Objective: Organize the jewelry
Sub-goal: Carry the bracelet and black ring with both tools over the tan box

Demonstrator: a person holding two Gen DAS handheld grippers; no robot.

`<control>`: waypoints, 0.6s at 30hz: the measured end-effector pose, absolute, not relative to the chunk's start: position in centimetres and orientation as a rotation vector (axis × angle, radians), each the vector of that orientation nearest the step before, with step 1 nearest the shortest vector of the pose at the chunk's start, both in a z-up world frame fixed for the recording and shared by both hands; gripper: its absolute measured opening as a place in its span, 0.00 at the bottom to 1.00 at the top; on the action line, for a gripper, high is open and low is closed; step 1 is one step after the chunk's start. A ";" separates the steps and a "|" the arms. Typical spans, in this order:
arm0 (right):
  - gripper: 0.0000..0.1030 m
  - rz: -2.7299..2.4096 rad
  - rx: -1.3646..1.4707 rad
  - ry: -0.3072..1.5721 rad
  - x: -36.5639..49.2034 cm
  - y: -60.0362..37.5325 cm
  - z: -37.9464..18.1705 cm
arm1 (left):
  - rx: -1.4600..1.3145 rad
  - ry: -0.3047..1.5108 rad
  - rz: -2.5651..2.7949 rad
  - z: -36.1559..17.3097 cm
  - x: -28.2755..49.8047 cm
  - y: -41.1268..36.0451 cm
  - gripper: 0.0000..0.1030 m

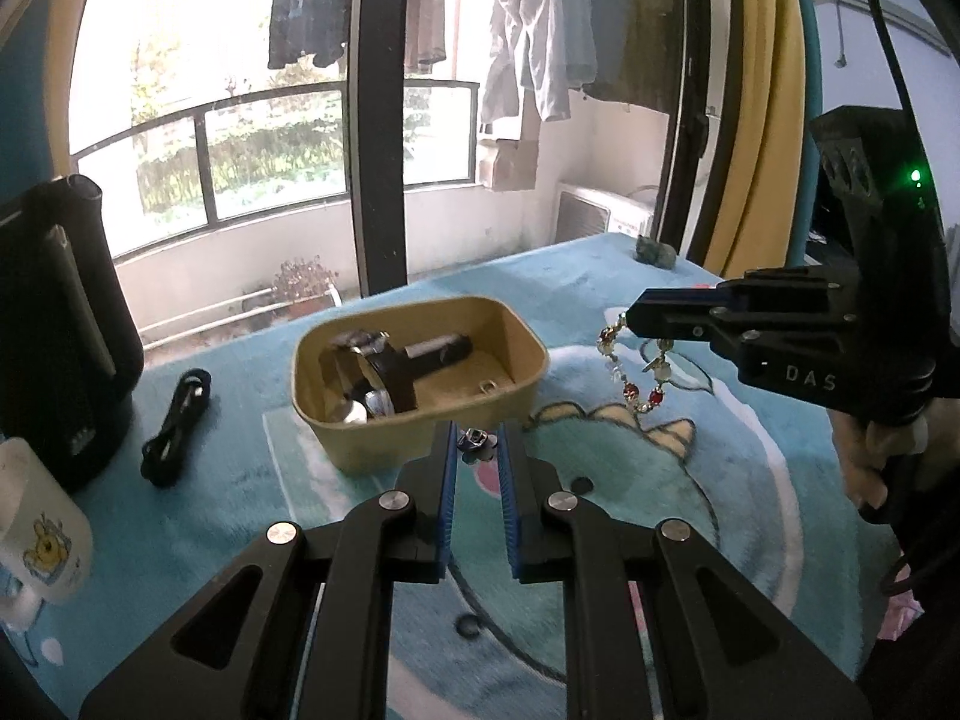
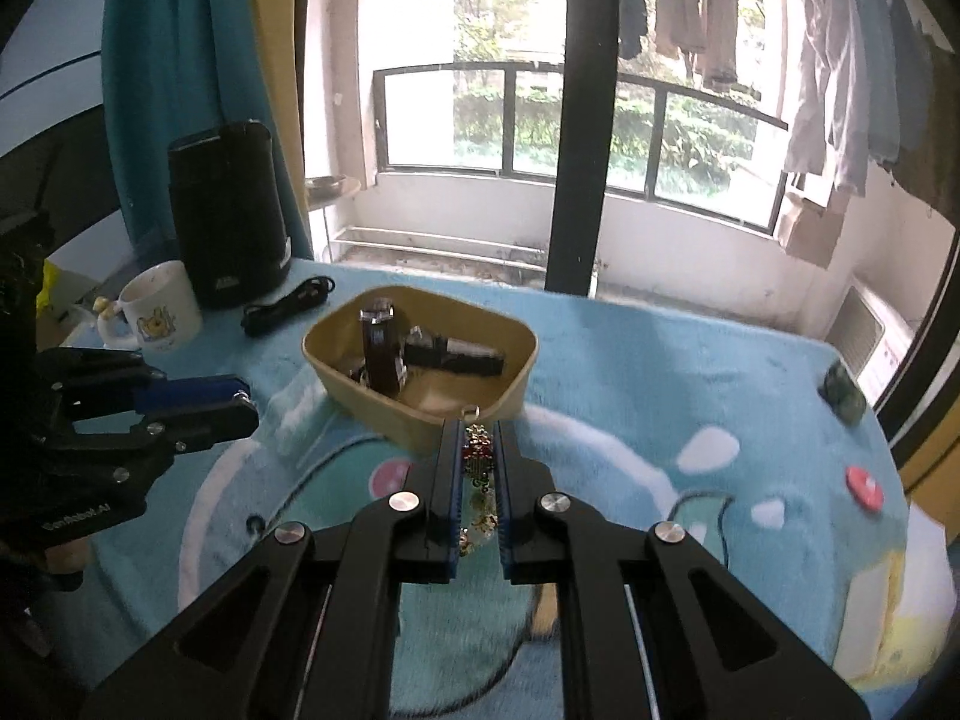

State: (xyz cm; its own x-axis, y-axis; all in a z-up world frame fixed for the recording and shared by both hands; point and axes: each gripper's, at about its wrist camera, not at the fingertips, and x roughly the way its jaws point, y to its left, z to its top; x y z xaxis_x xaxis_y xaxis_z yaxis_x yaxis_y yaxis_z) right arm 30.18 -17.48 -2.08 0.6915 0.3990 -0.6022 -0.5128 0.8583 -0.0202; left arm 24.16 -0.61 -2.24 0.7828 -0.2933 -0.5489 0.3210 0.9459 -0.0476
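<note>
While both grippers sit above the blue blanket [image 1: 690, 300], each has jewelry pinched. L gripper [image 1: 477, 441] is clenched on a small silver ring [image 1: 474, 439] at its tips, just in front of the tan box [image 1: 420, 438] near wall. R gripper [image 2: 478, 450] is clamped on a red-and-gold bead bracelet [image 1: 636, 372]; from the L cam the bracelet hangs off the R tips, clear of the blanket, to the right of the box. Inside the box: dark watches [image 2: 384, 354], a black strap piece [image 2: 462, 357], and a small ring [image 1: 487, 387] on the floor. Left of the box lie a black cable [image 1: 177, 426], a black jug [image 2: 228, 210] and a white mug [image 2: 159, 303]. A small green lump [image 2: 843, 396] sits at the far right blanket edge.
</note>
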 end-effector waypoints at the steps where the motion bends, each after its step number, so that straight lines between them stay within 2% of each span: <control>1: 0.09 0.516 -0.196 0.619 30.5 -17.3 -1.9 | 0.049 0.582 -0.331 -2.2 24.4 -0.5 0.15; 18: 0.09 0.562 -0.174 0.546 35.1 -15.3 -0.3 | 0.005 0.575 -0.364 -3.0 29.9 0.1 0.15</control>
